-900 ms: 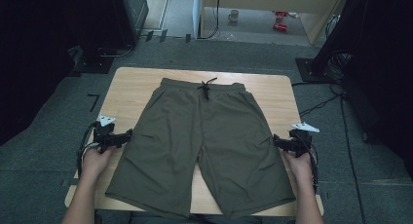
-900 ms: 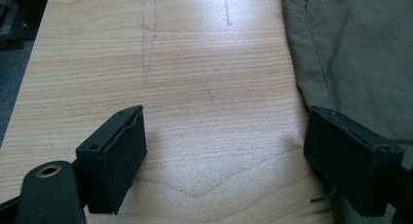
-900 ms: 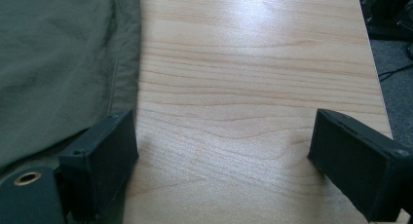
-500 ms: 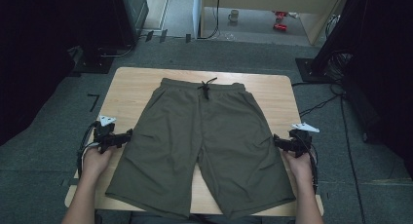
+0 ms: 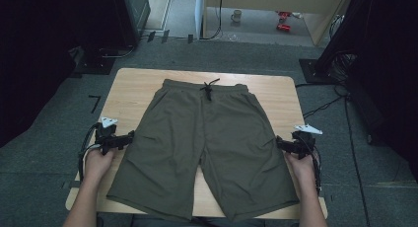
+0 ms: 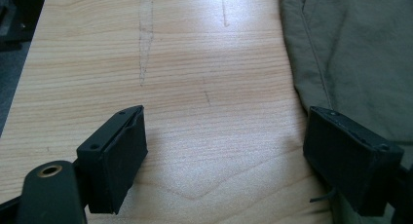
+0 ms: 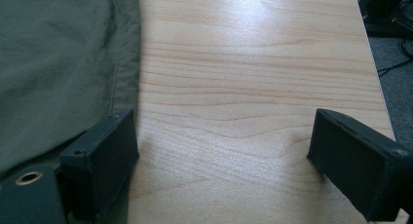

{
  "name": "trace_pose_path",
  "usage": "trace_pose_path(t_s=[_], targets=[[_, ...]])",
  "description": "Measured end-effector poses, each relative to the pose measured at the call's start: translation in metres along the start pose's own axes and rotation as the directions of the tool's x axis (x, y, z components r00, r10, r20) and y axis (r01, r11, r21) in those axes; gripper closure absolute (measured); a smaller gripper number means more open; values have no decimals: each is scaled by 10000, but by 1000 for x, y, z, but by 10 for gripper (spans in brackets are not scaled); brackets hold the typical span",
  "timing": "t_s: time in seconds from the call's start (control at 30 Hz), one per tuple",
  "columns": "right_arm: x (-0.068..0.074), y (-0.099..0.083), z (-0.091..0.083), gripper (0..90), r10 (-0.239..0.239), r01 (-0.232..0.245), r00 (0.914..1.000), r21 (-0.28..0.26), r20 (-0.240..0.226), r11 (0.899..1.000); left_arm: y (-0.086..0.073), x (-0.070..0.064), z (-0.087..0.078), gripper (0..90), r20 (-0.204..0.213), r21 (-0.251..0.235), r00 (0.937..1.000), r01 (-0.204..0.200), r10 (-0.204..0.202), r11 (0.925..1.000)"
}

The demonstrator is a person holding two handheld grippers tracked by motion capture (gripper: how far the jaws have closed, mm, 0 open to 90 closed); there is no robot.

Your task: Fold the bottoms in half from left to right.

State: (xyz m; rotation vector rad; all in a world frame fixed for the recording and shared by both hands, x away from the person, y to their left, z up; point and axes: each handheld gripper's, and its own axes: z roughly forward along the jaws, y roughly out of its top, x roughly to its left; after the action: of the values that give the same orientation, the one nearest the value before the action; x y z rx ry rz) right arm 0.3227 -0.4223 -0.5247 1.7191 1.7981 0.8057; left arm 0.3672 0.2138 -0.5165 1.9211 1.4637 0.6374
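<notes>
I hold my left gripper (image 5: 129, 137) at nine o'clock and my right gripper (image 5: 280, 143) at three, both with jaws wide apart over bare table (image 5: 133, 91), each just beside an outer seam of the olive shorts (image 5: 209, 148), whose waistband lies toward twelve.

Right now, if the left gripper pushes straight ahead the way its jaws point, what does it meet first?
Mostly bare wooden table. The left gripper is open, pointing along the tabletop beside the olive shorts; its jaw nearest the shorts already sits at their side hem and would likely brush it. Height above the table is unclear.
</notes>
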Motion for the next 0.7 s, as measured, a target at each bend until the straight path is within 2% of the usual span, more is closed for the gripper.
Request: trace_pose_path(t_s=[0.03, 0.1, 0.2, 0.27, 0.4, 0.47, 0.53, 0.57, 0.63, 0.7], targets=[[0, 1, -2, 160, -54, 54, 10000, 47, -61, 10000, 1, 0, -1, 167, 41, 90, 10000, -45, 45, 9999], [1, 1, -3, 180, -93, 94, 9998, 87, -148, 9999, 4, 0, -2, 166, 163, 443, 9997, -175, 168, 9989], [2, 2, -3, 195, -111, 115, 9997, 184, -202, 9998, 6, -1, -3, 166, 226, 727, 9995, -228, 213, 9971], [2, 6, -4, 213, -10, 27, 9992, 433, -388, 9991, 8, -1, -3, 166, 345, 852, 9994, -101, 72, 9963], [1, 9, -5, 231, 79, -41, 9979, 590, -649, 9982, 10, 1, -6, 166, 710, 1018, 9968, 303, -376, 9943], [1, 9, -6, 241, 85, -36, 9970, 643, -769, 9979, 10, 1, -7, 166, 744, 1044, 9967, 242, -321, 9942], [1, 10, -6, 242, 80, -26, 9967, 669, -808, 9978, 10, 1, -9, 166, 735, 1086, 9973, -69, -11, 9941], [1, 11, -6, 246, 75, -14, 9962, 703, -867, 9975, 10, 1, -10, 165, 772, 1100, 9970, -71, -15, 9939], [2, 13, -8, 253, 94, -31, 9956, 678, -937, 9977, 11, 1, -12, 165, 1025, 1114, 9946, 41, -156, 9938], [3, 15, -10, 260, 117, -53, 9948, 639, -1009, 9979, 12, 2, -16, 164, 1429, 1154, 9896, 22, -188, 9933]])
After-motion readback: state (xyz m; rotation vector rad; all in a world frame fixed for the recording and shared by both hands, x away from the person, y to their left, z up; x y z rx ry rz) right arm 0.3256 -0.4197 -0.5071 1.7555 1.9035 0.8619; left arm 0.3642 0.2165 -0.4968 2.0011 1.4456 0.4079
